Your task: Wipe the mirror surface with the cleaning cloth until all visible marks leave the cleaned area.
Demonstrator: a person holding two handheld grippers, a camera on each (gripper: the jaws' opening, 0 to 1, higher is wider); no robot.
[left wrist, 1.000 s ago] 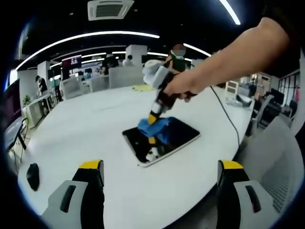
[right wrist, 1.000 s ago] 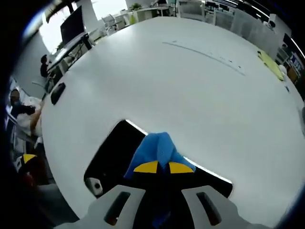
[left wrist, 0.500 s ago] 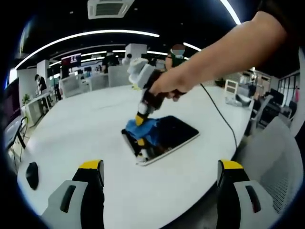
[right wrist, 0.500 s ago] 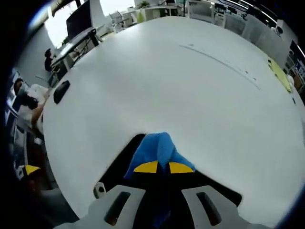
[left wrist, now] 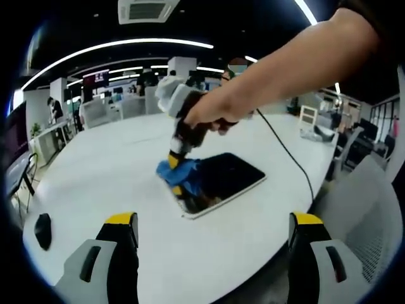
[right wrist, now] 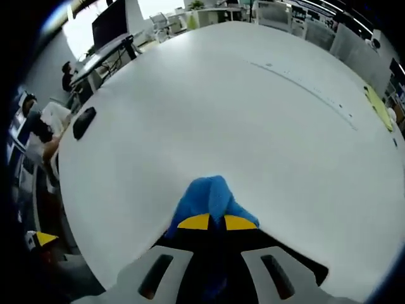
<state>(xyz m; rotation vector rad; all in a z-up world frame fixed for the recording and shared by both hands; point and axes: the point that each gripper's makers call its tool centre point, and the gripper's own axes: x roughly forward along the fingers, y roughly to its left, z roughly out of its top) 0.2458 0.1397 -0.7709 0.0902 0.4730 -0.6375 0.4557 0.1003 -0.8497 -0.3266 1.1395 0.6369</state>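
The blue cleaning cloth (left wrist: 179,174) sits pinched in the right gripper (right wrist: 211,222), pressed onto the near-left end of the dark mirror (left wrist: 221,180) lying flat on the white table (left wrist: 114,171). The left gripper (left wrist: 212,228) hangs back, jaws spread wide, holding nothing. A black mouse (left wrist: 43,232) lies well apart near the table edge.

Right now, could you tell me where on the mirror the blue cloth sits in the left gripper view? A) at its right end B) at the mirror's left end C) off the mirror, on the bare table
B: the right gripper presses the blue cloth onto the left end of the mirror; its right part lies bare.
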